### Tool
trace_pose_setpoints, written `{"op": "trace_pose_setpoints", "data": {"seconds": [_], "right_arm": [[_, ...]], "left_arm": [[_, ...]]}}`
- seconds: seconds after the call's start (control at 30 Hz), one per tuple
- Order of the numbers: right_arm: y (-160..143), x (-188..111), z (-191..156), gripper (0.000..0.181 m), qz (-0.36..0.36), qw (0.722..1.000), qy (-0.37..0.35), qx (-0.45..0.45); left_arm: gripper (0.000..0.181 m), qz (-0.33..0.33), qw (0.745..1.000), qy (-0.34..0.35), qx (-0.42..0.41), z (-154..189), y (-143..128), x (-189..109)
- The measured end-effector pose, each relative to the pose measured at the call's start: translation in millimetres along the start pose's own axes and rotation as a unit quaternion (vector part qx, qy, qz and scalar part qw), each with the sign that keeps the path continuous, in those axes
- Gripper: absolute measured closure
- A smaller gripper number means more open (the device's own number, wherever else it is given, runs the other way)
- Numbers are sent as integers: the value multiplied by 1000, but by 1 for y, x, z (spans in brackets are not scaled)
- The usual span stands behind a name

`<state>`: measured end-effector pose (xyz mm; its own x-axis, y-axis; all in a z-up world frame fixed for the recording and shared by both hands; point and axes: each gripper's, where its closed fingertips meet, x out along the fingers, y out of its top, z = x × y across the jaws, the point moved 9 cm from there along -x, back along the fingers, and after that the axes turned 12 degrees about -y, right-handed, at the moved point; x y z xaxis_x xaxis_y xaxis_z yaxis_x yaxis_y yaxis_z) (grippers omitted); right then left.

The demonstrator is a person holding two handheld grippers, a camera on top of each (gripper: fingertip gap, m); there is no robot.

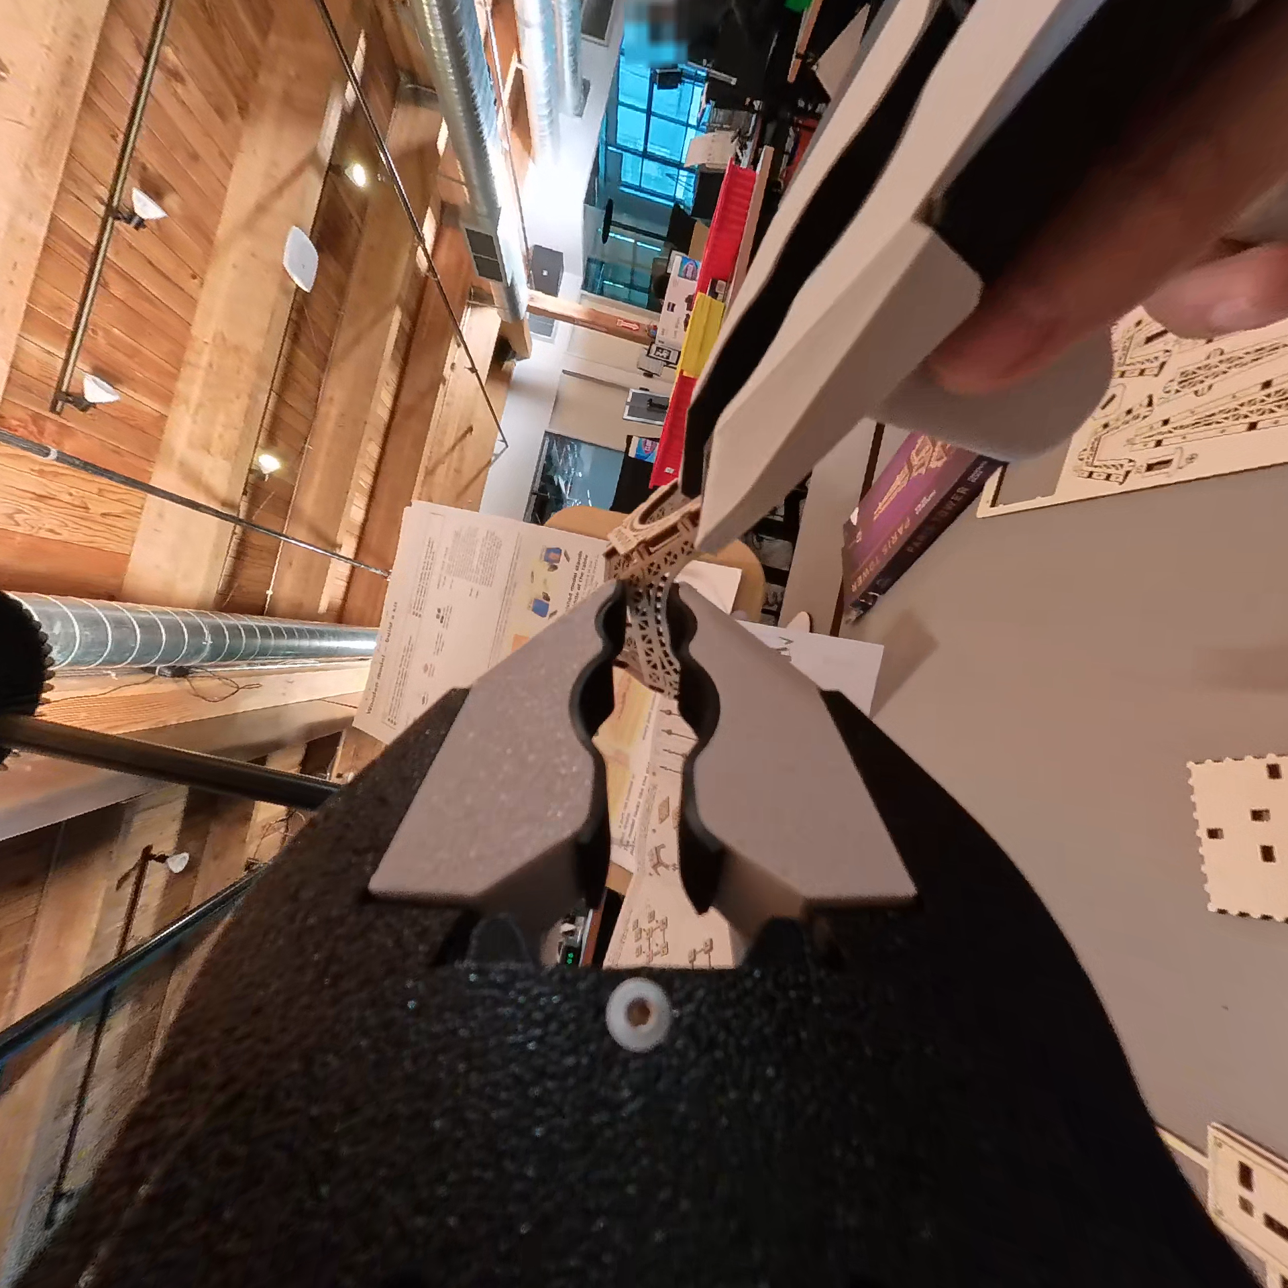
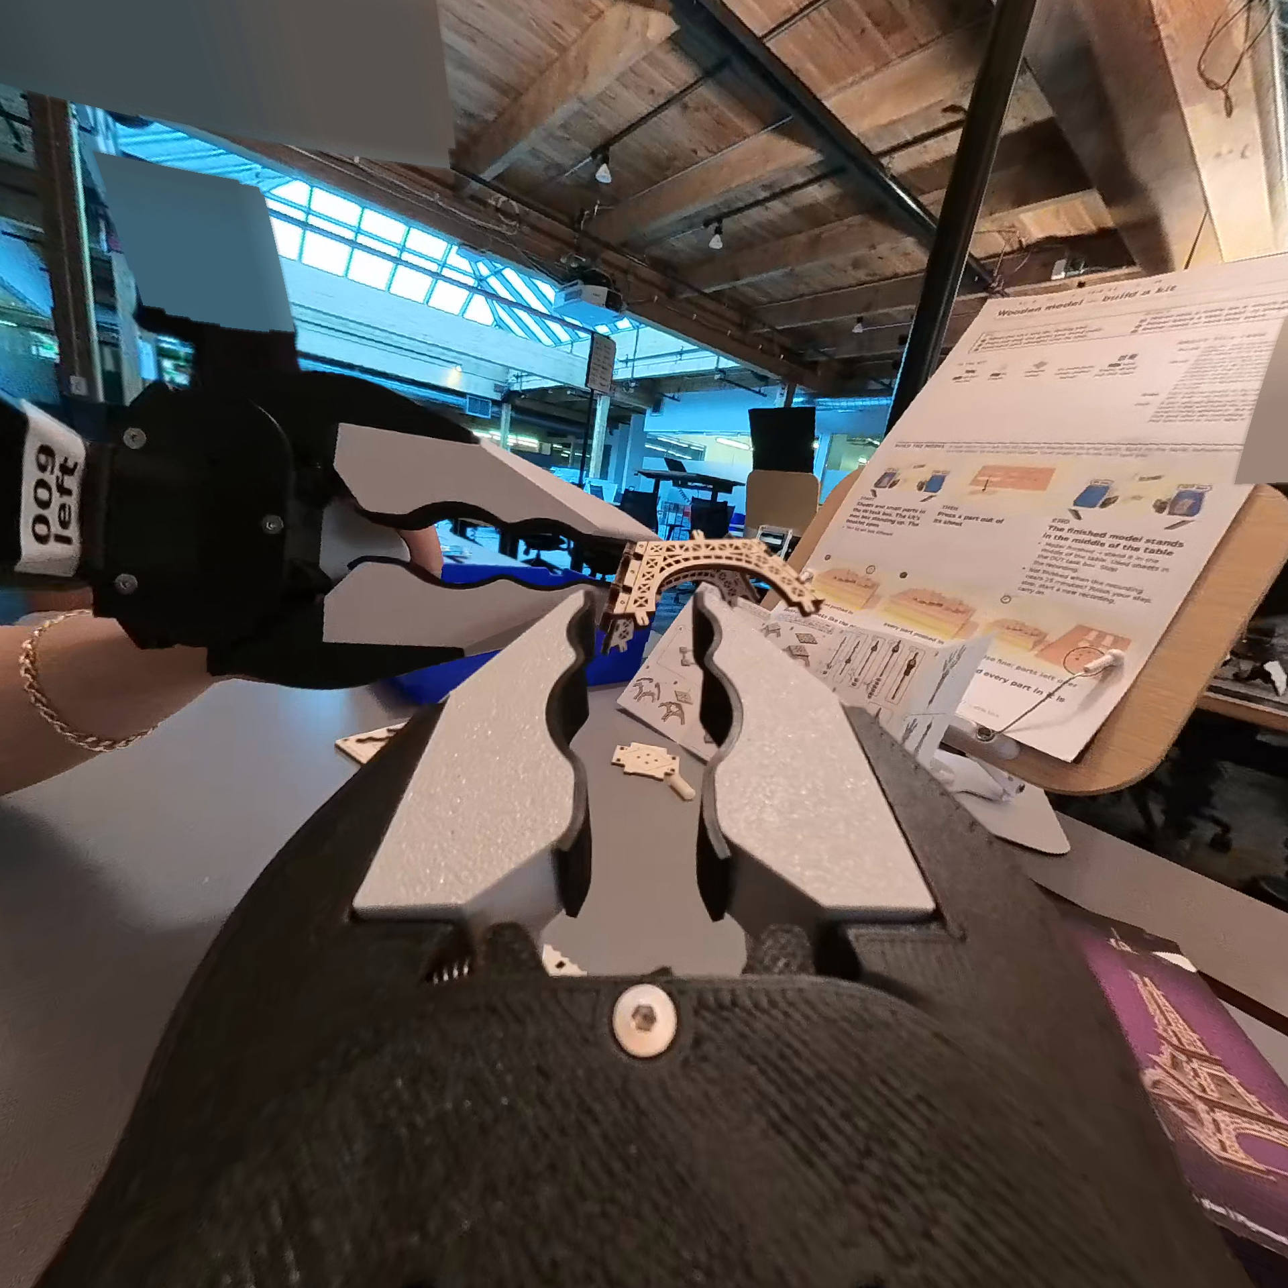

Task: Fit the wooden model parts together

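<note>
The left gripper (image 1: 645,613) clamps a latticed wooden arch (image 1: 652,631) between its tips, jaws nearly closed. The right gripper (image 2: 645,613), jaws slightly apart, meets the arch's (image 2: 704,575) end; whether it grips is unclear. Only the right view shows loose parts (image 2: 652,763) lying beyond its jaws.

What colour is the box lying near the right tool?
Purple box, with a pale tower picture on it; the right wrist view shows it best.
</note>
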<state>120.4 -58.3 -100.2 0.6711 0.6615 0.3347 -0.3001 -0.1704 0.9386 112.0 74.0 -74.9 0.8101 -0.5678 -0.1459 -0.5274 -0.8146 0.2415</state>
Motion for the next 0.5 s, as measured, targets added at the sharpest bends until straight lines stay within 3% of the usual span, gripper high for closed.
{"op": "trace_pose_setpoints", "data": {"seconds": [0.5], "right_arm": [[4, 0, -5, 169, 20, 1000, 6, 12]], "left_arm": [[173, 2, 999, 36, 26, 0, 5, -4]]}}
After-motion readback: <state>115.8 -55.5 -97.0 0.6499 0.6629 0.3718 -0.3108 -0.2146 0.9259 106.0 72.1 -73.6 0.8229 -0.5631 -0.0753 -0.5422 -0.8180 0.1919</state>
